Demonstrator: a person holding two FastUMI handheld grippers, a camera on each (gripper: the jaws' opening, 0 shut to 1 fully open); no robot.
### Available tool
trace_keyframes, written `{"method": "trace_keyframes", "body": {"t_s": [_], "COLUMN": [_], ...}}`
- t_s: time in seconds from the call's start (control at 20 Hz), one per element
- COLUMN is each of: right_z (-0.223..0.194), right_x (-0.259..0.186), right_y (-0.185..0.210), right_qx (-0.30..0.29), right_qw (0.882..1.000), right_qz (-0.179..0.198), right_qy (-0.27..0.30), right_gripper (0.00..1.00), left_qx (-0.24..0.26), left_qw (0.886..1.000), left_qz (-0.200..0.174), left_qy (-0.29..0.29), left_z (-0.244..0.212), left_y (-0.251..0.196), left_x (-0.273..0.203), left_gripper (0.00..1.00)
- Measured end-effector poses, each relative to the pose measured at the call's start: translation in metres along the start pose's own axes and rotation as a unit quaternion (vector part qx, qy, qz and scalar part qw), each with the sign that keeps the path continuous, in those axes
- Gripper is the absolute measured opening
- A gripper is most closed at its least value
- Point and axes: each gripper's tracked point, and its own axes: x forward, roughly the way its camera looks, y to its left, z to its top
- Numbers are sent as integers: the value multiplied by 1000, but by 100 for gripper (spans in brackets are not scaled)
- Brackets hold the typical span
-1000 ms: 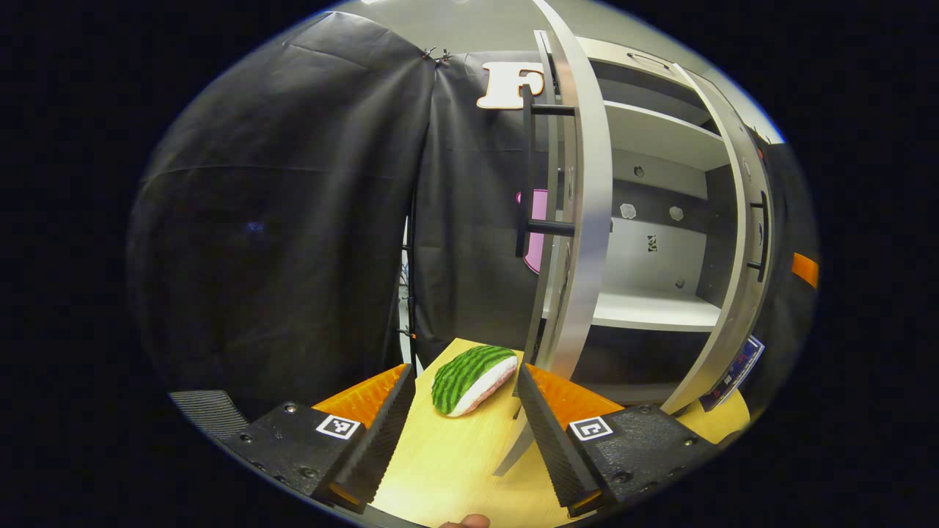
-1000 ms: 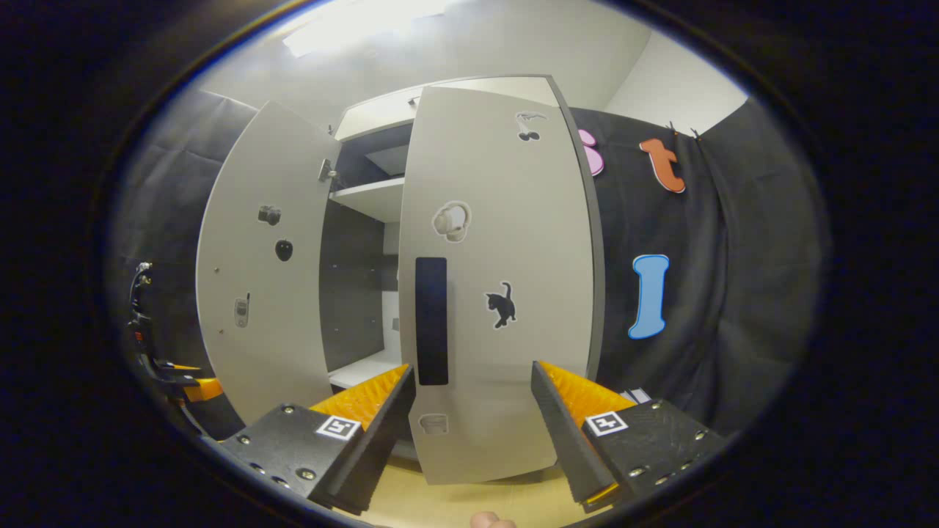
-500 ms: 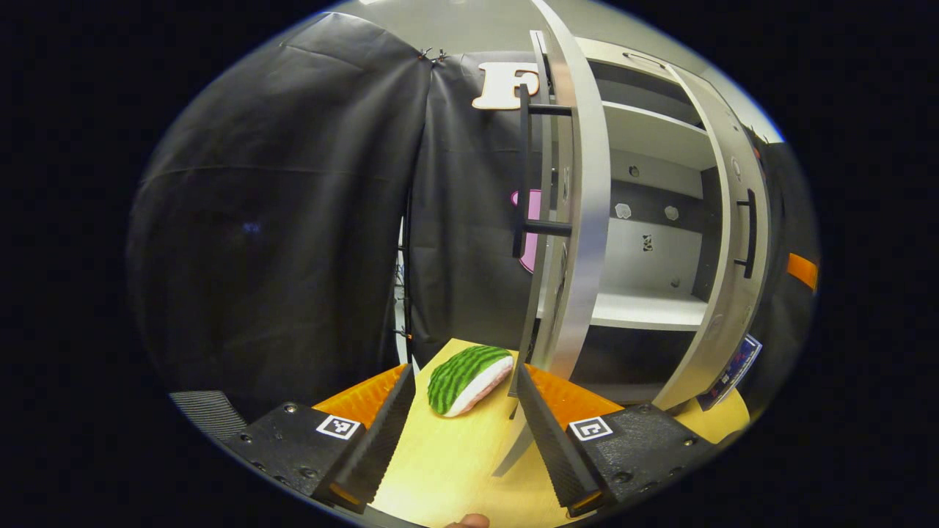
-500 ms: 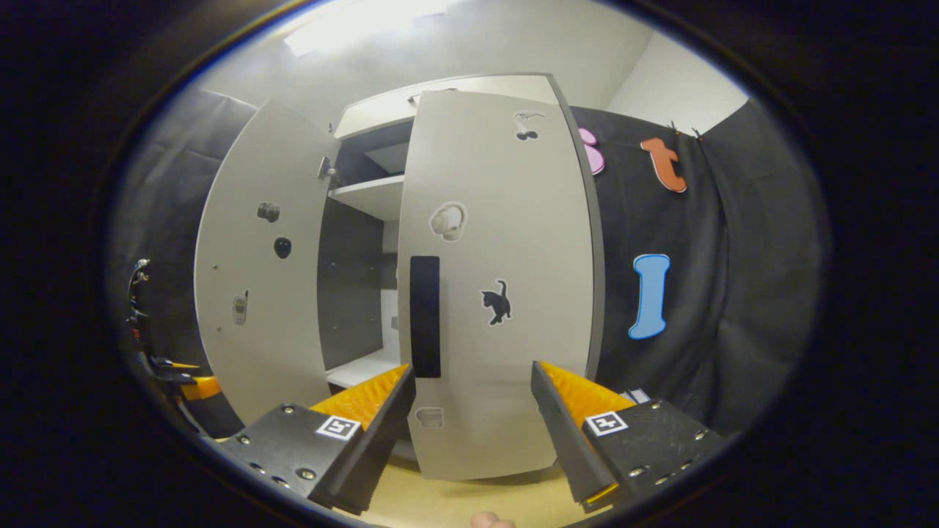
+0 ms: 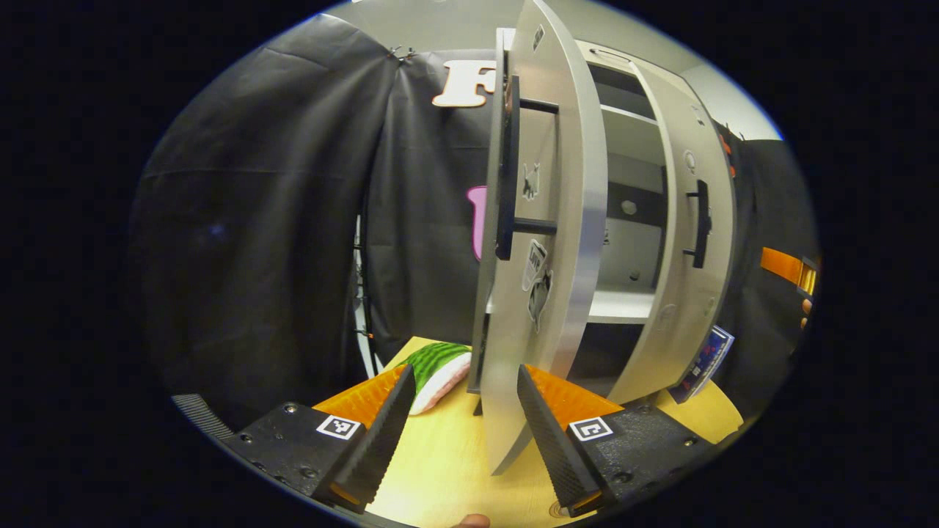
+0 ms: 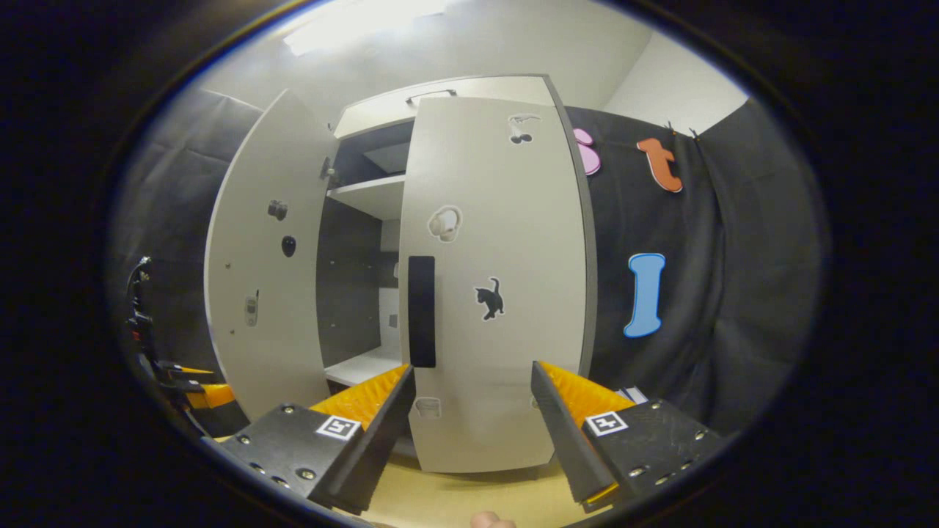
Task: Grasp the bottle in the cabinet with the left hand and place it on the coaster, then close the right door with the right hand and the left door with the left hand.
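Observation:
My left gripper [image 5: 464, 372] is open, and the lower edge of the cabinet's left door [image 5: 546, 220] stands between its fingers, close to the right one. I see that door almost edge-on, with its black handle [image 5: 506, 169] facing left. Beyond it the right door [image 5: 689, 242] with its own handle [image 5: 700, 224] stands nearly shut. In the right gripper view my right gripper [image 6: 472, 370] is open just in front of the right door [image 6: 499, 293], whose black handle [image 6: 422, 312] is above its left finger. The left door [image 6: 264, 264] hangs partly open, with the left gripper [image 6: 183, 374] beyond it.
A watermelon-patterned pad [image 5: 436, 367] lies on the wooden tabletop [image 5: 440, 469] left of the left door. Bare white shelves [image 5: 616, 304] show through the gap between the doors. A blue card [image 5: 704, 363] rests at the foot of the right door.
The left door has swung towards shut and my left gripper has moved with it. The gap between the two doors has narrowed. The right gripper has barely moved.

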Motion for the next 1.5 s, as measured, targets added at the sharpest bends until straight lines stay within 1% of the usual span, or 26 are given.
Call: {"method": "trace_keyframes", "body": {"t_s": [0.05, 0.1, 0.15, 0.2, 0.25, 0.3, 0.35, 0.5, 0.55, 0.7, 0.8, 0.9, 0.95, 1.0, 1.15, 1.2, 1.25, 1.3, 1.35, 1.4, 1.45, 1.5], "right_z": [-1, 0, 0, 1, 2, 3, 2, 4, 5, 14, 29, 41, 46, 52, 70, 76, 83, 90, 95, 100, 104, 107], "right_x": [-2, -3, -5, -7, -9, -11, -12, -16, -18, -23, -30, -33, -36, -37, -40, -41, -43, -43, -45, -46, -47, -49], "right_y": [-1, -3, -4, -4, -5, -4, -5, -3, -2, -5, -9, -15, -19, -22, -30, -32, -35, -38, -41, -42, -45, -47], "right_qx": [0, 1, 2, 3, 4, 4, 4, 6, 7, 10, 15, 19, 21, 25, 37, 39, 41, 42, 41, 41, 39, 35], "right_qw": [1000, 1000, 1000, 1000, 1000, 1000, 1000, 1000, 1000, 1000, 999, 999, 998, 998, 997, 997, 996, 996, 995, 995, 995, 995], "right_qz": [-2, -4, -5, -6, -7, -8, -8, -8, -8, -14, -21, -28, -32, -35, -43, -45, -48, -51, -54, -55, -59, -60], "right_qy": [0, 0, 0, 0, -1, -1, -1, -2, -4, -9, -25, -38, -42, -44, -53, -56, -61, -65, -68, -71, -73, -75], "right_gripper": [96, 96, 96, 96, 96, 96, 96, 96, 96, 96, 96, 95, 95, 92, 92, 95, 92, 92, 95, 95, 95, 92], "left_qx": [2, 3, 3, 4, 5, 6, 8, 10, 9, 6, -9, -24, -27, -29, -26, -22, -18, -17, -18, -19, -19, -19], "left_qw": [1000, 1000, 999, 999, 999, 998, 997, 994, 994, 995, 992, 990, 990, 989, 988, 988, 988, 988, 987, 987, 986, 986], "left_qz": [-11, -22, -32, -42, -54, -68, -81, -108, -110, -102, -125, -132, -131, -130, -121, -117, -114, -113, -114, -114, -114, -114], "left_qy": [1, 2, 2, 4, 5, 4, 0, -20, -24, -19, -27, -43, -52, -61, -89, -96, -102, -107, -111, -114, -119, -124], "left_z": [0, -1, -1, -1, -1, 2, 6, 23, 30, 48, 72, 103, 117, 132, 173, 183, 190, 198, 203, 206, 210, 213], "left_y": [-8, -15, -23, -33, -43, -52, -63, -93, -100, -112, -131, -137, -137, -139, -144, -146, -148, -151, -155, -157, -158, -159], "left_x": [2, 4, 7, 9, 12, 14, 16, 19, 19, 13, 3, -5, -8, -10, -20, -22, -25, -27, -30, -34, -36, -38], "left_gripper": [83, 88, 84, 88, 88, 84, 88, 88, 88, 88, 88, 88, 88, 88, 89, 89, 89, 89, 89, 89, 86, 89]}}
